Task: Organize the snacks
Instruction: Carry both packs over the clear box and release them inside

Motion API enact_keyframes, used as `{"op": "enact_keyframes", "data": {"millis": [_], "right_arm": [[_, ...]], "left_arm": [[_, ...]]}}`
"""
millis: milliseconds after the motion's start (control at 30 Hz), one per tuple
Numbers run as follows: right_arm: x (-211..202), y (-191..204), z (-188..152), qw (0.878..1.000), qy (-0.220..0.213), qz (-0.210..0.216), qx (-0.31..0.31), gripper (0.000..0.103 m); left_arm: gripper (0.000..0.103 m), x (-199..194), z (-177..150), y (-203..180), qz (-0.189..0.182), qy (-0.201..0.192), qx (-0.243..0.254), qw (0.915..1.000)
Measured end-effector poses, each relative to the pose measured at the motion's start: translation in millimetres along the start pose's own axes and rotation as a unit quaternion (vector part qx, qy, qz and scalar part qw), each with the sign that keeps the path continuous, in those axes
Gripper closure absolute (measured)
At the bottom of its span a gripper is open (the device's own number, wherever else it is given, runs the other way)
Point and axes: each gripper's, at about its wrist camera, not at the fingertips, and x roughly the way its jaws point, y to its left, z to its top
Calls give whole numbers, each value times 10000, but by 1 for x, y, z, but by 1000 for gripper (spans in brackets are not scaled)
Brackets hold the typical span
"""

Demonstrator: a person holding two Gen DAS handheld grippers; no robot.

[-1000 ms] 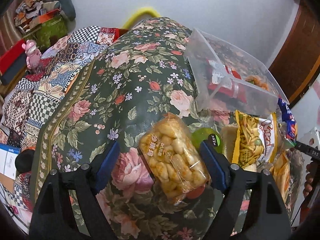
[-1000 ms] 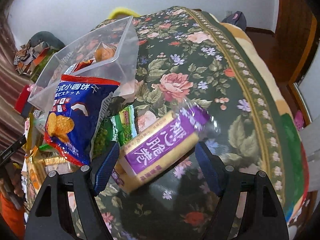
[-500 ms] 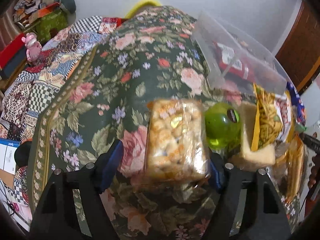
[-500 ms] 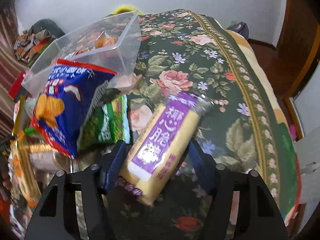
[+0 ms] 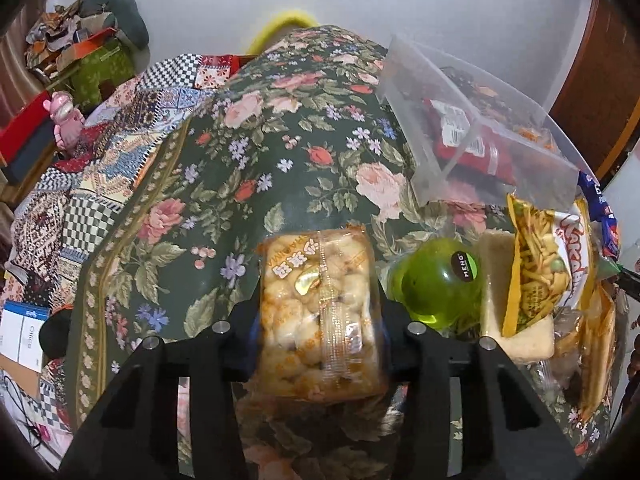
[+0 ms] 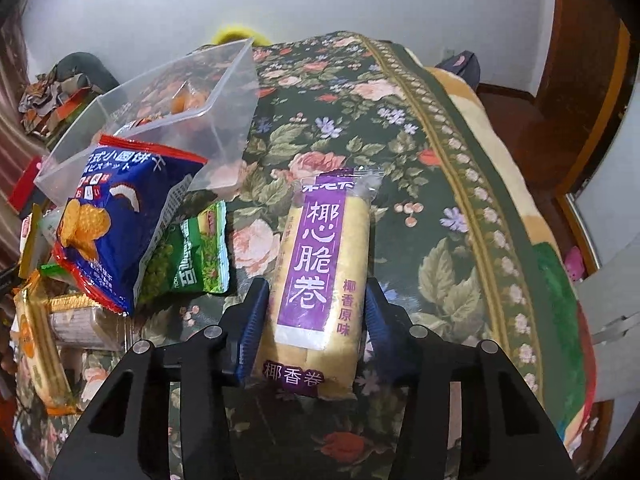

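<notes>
The left tool [image 5: 318,322] has just been closing and now clamps a clear packet of golden puffed snacks [image 5: 318,312] over the dark green floral cloth [image 5: 248,168]; the right tool [image 6: 312,316] has likewise closed onto a long yellow wafer-roll packet with a purple label [image 6: 320,276]; a clear plastic bin [image 6: 224,92] stands nearby, beside a blue biscuit bag [image 6: 108,224].

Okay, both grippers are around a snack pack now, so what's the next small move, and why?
Probably lift both packs a little off the floral cloth. The left gripper has just been closing and now clamps the clear pack of puffed snacks; the right gripper has likewise closed on the purple-labelled roll pack. The clear bin stands open just beyond.
</notes>
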Motion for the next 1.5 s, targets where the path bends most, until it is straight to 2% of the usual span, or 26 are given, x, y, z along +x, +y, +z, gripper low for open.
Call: {"op": "enact_keyframes", "data": {"millis": [267,500,667,1100,1367,1500], "right_arm": [[-29,0,24,9989,-458,132,24,59],[-46,23,57,9952,-888,306,-267,59],[-48,43,79,9920,-1081,490,-439,59],[-17,108,119,9856,-1102,835,-976,59],[18,134,132,9863,-476,973,-1243,59],[31,143,132,9859,-196,879,-1408,59]], "left_arm": [[59,-38,19,-11,54,-504,108,9987],[59,-66,51,-39,-231,-940,292,9949],[59,-72,72,-63,-366,-1103,461,9921],[59,-44,112,-104,-669,-931,756,9905],[59,-9,129,-113,-842,-457,812,9921],[59,7,134,-116,-822,-281,828,9928]]}}
